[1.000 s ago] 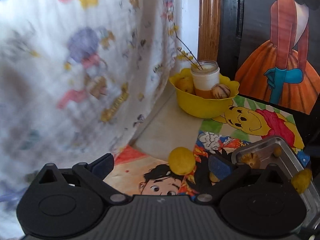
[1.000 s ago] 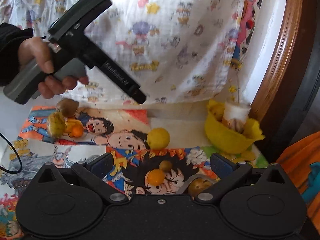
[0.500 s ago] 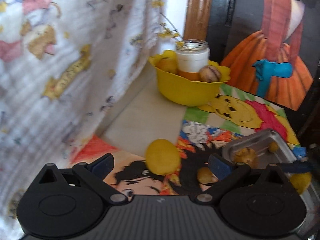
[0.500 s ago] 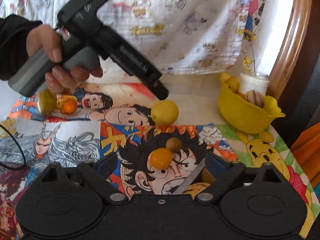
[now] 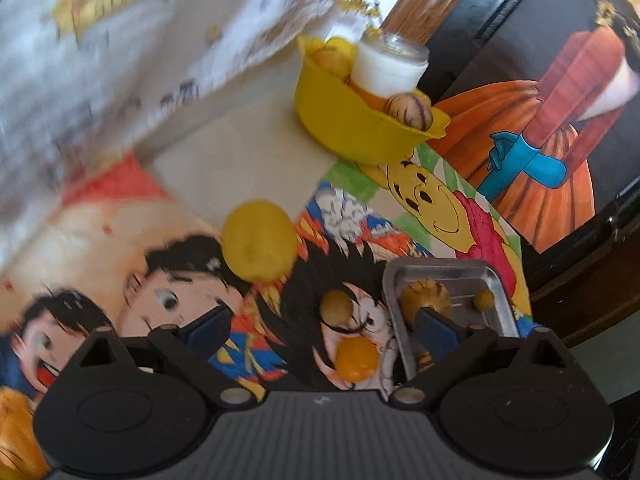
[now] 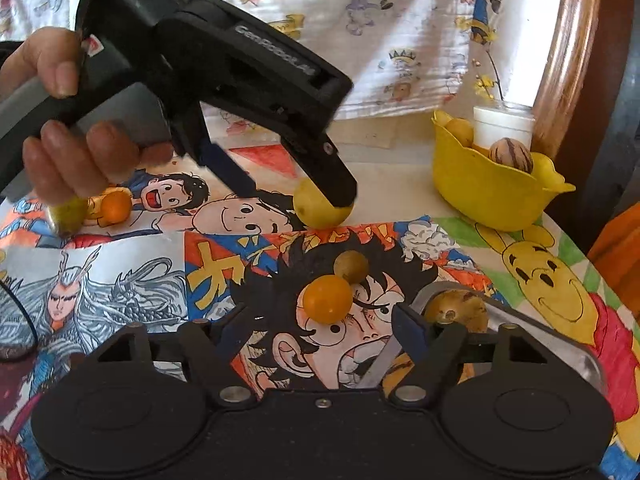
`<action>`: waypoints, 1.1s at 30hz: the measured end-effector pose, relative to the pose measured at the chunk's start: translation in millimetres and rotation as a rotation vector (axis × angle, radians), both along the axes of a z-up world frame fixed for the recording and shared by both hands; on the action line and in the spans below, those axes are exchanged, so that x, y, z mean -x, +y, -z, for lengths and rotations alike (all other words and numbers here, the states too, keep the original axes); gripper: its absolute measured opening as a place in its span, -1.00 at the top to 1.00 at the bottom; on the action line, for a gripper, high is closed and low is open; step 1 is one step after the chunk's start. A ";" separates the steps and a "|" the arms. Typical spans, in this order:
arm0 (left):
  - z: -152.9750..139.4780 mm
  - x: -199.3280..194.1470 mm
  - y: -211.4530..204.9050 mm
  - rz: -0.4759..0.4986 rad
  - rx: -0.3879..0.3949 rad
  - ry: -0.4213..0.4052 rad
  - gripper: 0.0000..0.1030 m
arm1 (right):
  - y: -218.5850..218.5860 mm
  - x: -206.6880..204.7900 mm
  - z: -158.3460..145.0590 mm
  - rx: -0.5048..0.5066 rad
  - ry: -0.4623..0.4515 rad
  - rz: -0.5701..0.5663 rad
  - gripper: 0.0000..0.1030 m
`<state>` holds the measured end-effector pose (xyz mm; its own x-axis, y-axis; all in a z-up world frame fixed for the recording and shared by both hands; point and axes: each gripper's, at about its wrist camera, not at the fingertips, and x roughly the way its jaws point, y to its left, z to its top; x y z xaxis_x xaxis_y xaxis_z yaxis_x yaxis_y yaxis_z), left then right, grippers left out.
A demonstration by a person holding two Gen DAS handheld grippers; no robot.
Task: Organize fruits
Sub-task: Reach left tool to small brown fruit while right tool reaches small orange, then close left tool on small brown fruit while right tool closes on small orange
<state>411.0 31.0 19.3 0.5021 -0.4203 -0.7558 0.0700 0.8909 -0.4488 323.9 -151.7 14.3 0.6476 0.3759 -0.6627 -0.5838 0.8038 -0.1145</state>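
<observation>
A yellow lemon point(image 5: 259, 240) point(image 6: 320, 210) lies on the cartoon-print cloth. My left gripper point(image 5: 324, 326) is open and empty just above and before it; in the right wrist view one of its fingers point(image 6: 328, 172) covers part of the lemon. A small orange fruit point(image 5: 357, 359) point(image 6: 327, 299) and a small olive-brown fruit point(image 5: 336, 307) point(image 6: 351, 266) lie in the middle. A metal tray point(image 5: 500, 304) holds a brownish fruit point(image 5: 425, 296) point(image 6: 456, 312) and a small yellow one point(image 5: 483, 299). My right gripper point(image 6: 316, 334) is open and empty, low before the orange fruit.
A yellow bowl point(image 5: 340, 120) point(image 6: 480, 196) at the back holds a white jar point(image 6: 503, 124) and several fruits. More fruits point(image 6: 114, 208) lie at the far left under the hand. A printed curtain point(image 6: 360, 20) hangs behind; a painting point(image 5: 560, 120) stands on the right.
My left gripper has swung down and forward over the lemon, tilting its view. My right gripper has moved forward and lower toward the orange fruit. Both stay open.
</observation>
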 end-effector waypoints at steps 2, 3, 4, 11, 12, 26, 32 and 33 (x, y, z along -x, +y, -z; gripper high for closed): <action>4.9 -3.7 -1.6 -0.016 0.032 0.026 -0.88 | 1.6 -0.2 0.6 -0.002 0.002 0.014 -0.39; 7.6 -6.8 -2.3 -0.025 0.048 0.044 -0.86 | 2.4 -0.8 1.1 -0.002 0.003 0.019 -0.38; 9.9 -9.3 -3.2 -0.033 0.059 0.055 -0.85 | 3.2 -1.2 1.6 -0.002 0.005 0.023 -0.36; 20.1 -18.7 -13.4 -0.048 0.117 0.087 -0.62 | 3.5 -7.8 6.4 -0.003 0.022 0.056 -0.12; 21.5 -20.4 -15.6 -0.044 0.121 0.092 -0.57 | 3.4 -9.0 7.1 -0.006 0.025 0.060 -0.11; 31.6 -33.3 -31.1 -0.052 0.134 0.132 -0.09 | 3.0 -24.2 13.3 -0.054 0.063 0.119 0.09; 32.2 -36.0 -32.1 -0.061 0.119 0.125 -0.06 | 4.9 -26.8 15.0 -0.060 0.073 0.115 0.09; 32.6 -36.7 -33.1 -0.059 0.110 0.127 -0.06 | 4.9 -26.8 15.0 -0.060 0.074 0.115 0.09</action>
